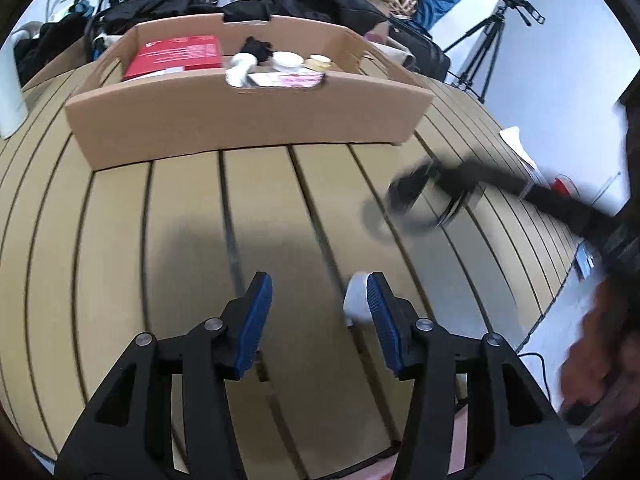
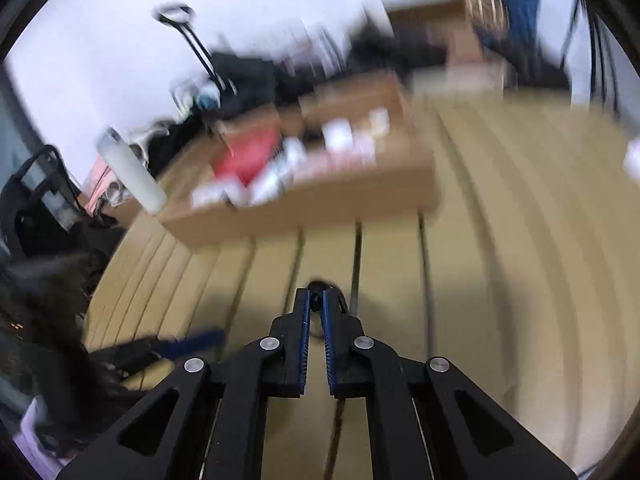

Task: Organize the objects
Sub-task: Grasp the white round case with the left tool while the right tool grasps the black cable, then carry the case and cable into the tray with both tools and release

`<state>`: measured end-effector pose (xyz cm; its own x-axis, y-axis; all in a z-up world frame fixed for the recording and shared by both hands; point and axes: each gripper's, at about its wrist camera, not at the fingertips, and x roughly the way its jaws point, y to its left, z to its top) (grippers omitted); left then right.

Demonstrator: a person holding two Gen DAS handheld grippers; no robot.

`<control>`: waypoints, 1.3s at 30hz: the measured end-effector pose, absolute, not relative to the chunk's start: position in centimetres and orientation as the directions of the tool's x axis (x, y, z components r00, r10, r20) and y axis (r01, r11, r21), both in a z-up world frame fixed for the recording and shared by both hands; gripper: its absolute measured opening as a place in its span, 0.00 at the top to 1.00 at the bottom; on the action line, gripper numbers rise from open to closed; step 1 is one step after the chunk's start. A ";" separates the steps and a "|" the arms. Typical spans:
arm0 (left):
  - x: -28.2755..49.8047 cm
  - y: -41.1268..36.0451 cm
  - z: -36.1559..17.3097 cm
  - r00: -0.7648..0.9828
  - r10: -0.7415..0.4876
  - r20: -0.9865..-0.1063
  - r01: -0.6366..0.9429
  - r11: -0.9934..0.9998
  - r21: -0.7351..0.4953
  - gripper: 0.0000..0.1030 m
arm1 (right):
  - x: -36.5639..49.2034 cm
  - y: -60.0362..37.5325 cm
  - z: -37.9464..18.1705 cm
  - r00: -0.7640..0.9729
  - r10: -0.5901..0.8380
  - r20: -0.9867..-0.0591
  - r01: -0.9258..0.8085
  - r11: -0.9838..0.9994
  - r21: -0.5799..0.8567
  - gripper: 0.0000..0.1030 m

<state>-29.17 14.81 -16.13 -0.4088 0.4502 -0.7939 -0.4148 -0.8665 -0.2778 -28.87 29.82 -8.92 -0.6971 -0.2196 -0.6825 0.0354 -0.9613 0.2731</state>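
Observation:
An open cardboard box (image 1: 248, 120) stands on the slatted tan table (image 1: 180, 240); it also shows, blurred, in the right wrist view (image 2: 304, 204). It holds a red box (image 1: 176, 56), white jars (image 1: 286, 62) and other small items. My left gripper (image 1: 318, 292) is open and empty above the table, a small white object (image 1: 356, 296) just behind its right finger. My right gripper (image 2: 316, 300) is shut on a black headphone-like object (image 2: 320, 286), seen blurred over the table in the left wrist view (image 1: 424, 196).
Black bags and clothes (image 1: 312, 0) pile up behind the box. A tripod (image 1: 492, 40) stands at the far right by the wall. A white cylinder (image 2: 132, 172) lies at the table's left edge. Small items (image 1: 560, 186) sit at the table's right edge.

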 end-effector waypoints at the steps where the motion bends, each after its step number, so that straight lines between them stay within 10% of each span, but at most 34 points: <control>1: -29.2 15.1 -16.4 -0.397 0.455 -0.797 -0.419 -0.863 -0.284 0.55 | -28.8 29.5 -8.0 -0.711 -0.198 -0.675 0.053 -0.972 0.230 0.93; 12: -25.9 17.8 -16.7 -0.336 0.461 -0.821 -0.533 -0.812 -0.237 0.52 | -26.9 34.5 -14.4 -0.577 -0.177 -0.797 -0.064 -0.963 0.261 0.92; 15: -25.5 18.7 -16.7 -0.370 0.429 -0.824 -0.544 -0.819 -0.181 0.72 | -25.6 35.1 -14.2 -0.602 -0.127 -0.789 -0.066 -0.976 0.207 0.89; 17: -25.4 19.2 -16.6 -0.369 0.428 -0.825 -0.556 -0.813 -0.174 0.81 | -25.1 35.1 -13.7 -0.621 -0.121 -0.775 -0.040 -0.982 0.186 0.74; 19: -25.3 19.4 -16.6 -0.375 0.422 -0.825 -0.558 -0.814 -0.162 0.81 | -24.8 34.7 -13.1 -0.629 -0.138 -0.765 0.005 -0.985 0.173 0.22; 20: -25.2 19.4 -16.5 -0.380 0.414 -0.827 -0.552 -0.819 -0.156 0.81 | -24.7 34.5 -12.9 -0.632 -0.144 -0.761 0.019 -0.985 0.171 0.15; 30: -26.4 15.0 -13.3 -0.467 0.401 -0.788 -0.424 -0.884 -0.198 0.82 | -29.3 33.5 -13.6 -0.613 -0.085 -0.786 0.037 -0.996 0.079 0.17; 33: -27.0 13.7 -12.8 -0.488 0.374 -0.789 -0.378 -0.905 -0.195 0.81 | -31.3 32.9 -14.7 -0.584 -0.020 -0.811 0.021 -1.000 0.010 0.56; 39: -26.1 12.8 -11.7 -0.510 0.344 -0.789 -0.345 -0.921 -0.179 0.82 | -31.3 33.2 -14.8 -0.587 -0.008 -0.809 -0.027 -0.999 0.030 0.63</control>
<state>-26.11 12.79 -11.73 -0.5099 0.3439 -0.7885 -0.3448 -0.9215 -0.1789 -31.33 33.23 -14.77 -0.5874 -0.0081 -0.8092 -0.0270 -0.9992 0.0296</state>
